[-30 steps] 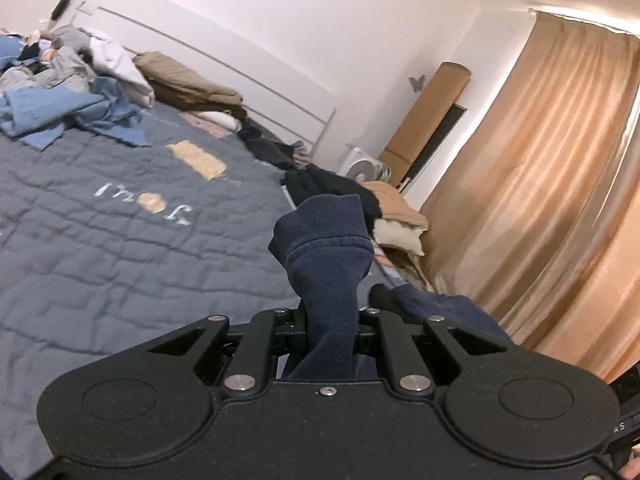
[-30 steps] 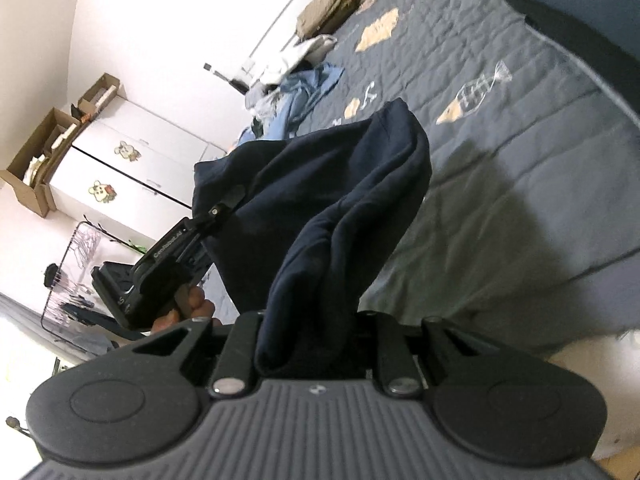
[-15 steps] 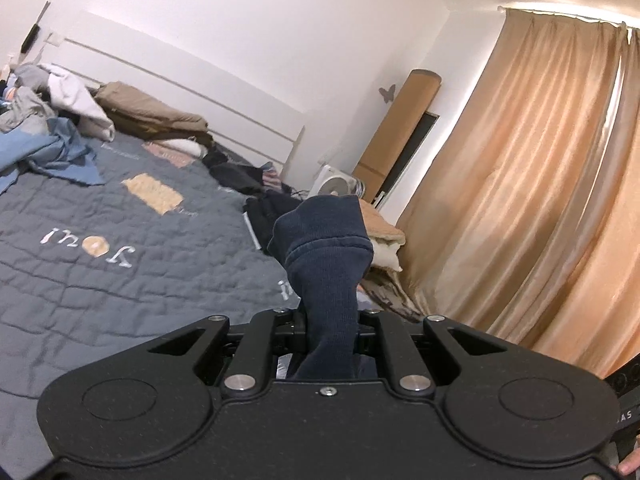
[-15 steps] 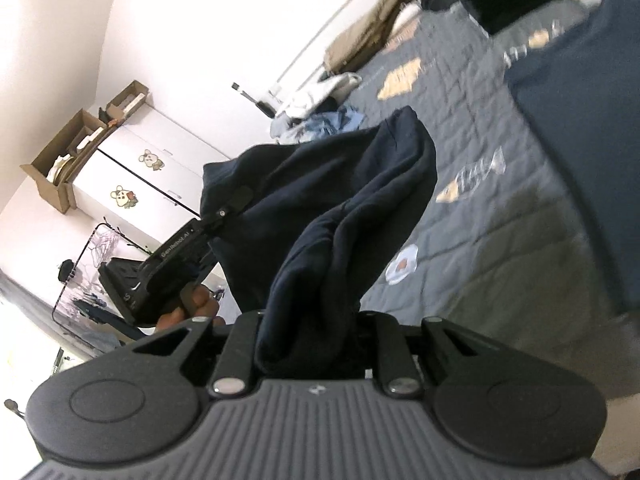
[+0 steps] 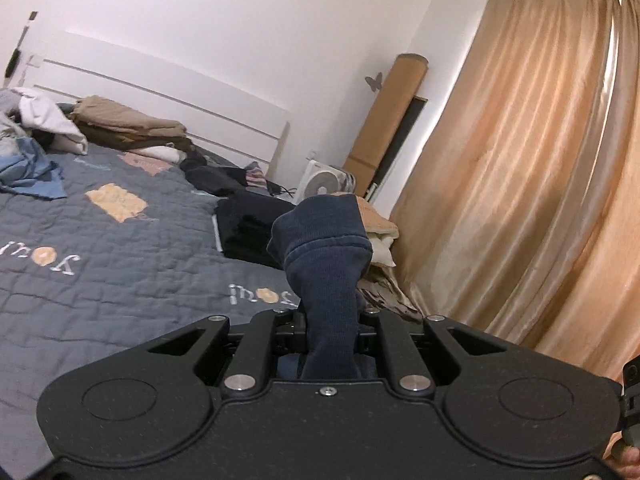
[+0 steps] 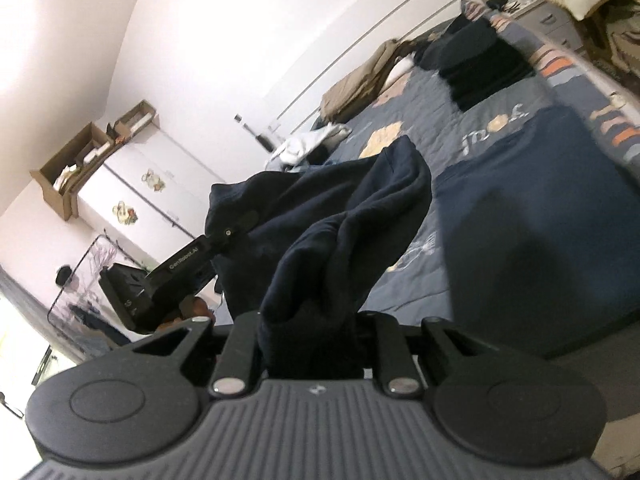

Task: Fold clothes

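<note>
Grey quilted bed (image 5: 120,280), clothes heaped far left. Both jaws nearly closed, pinching navy sweatshirt (image 6: 344,240) aloft. Risk: thick bunched fabric slipping out, spoiling the fold.

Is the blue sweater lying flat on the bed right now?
No, the navy sweater is bunched up, clamped in the right gripper and the left gripper.

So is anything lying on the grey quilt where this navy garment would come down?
Nothing visible does: the navy garment hangs from both grippers, and the grey quilted bedspread nearest them is bare; the clothing piles sit farther back.
</note>
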Available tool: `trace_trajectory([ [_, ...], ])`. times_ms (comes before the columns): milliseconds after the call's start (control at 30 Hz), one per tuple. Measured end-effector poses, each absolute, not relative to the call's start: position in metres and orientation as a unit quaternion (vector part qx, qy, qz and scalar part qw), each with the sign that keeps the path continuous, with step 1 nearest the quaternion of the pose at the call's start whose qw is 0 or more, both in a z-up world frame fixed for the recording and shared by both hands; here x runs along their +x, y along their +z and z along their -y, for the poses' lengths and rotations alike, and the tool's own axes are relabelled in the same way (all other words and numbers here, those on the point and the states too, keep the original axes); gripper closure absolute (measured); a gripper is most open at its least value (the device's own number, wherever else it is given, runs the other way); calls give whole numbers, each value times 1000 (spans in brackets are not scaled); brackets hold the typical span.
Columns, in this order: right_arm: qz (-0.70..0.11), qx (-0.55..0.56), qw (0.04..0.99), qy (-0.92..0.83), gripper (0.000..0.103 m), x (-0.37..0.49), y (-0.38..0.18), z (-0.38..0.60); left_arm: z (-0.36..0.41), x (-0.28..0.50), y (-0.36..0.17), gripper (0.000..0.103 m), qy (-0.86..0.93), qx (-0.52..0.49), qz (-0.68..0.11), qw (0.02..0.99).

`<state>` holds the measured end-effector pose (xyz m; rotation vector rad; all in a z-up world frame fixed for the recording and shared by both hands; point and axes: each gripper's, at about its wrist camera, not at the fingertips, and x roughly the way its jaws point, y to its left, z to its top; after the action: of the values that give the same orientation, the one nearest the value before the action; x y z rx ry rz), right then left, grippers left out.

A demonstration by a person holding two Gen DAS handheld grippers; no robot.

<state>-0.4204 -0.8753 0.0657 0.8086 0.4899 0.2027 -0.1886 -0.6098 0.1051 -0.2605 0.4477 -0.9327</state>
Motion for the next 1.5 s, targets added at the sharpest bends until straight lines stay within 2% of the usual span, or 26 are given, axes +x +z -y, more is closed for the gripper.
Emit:
trace_trajectory([
  [433, -206, 370, 905, 48, 86, -433, 68, 965, 726, -154, 94, 92, -474, -111, -225, 844],
  [767, -270, 375, 887, -5, 84, -405, -44, 1005, 771, -82, -14, 92, -413, -91, -317, 849],
  [933, -249, 396, 884, 11, 79, -416, -74, 1021, 773, -57, -51, 89, -399, -85, -349, 843],
  [1100, -187, 389, 902, 15, 82, -433, -70, 1021, 783, -60, -39, 91, -415, -79, -321, 848],
  [1333, -141, 349, 926, 11, 84, -441, -54, 1008, 803, -66, -16, 92, -441, -65, -290, 847],
  [1400, -133, 351, 927, 3, 84, -444, -59, 1013, 810, -61, -23, 92, -437, -62, -299, 846],
  [1500, -164, 361, 918, -11, 83, -439, -74, 1025, 820, -53, -37, 90, -427, -53, -322, 843],
])
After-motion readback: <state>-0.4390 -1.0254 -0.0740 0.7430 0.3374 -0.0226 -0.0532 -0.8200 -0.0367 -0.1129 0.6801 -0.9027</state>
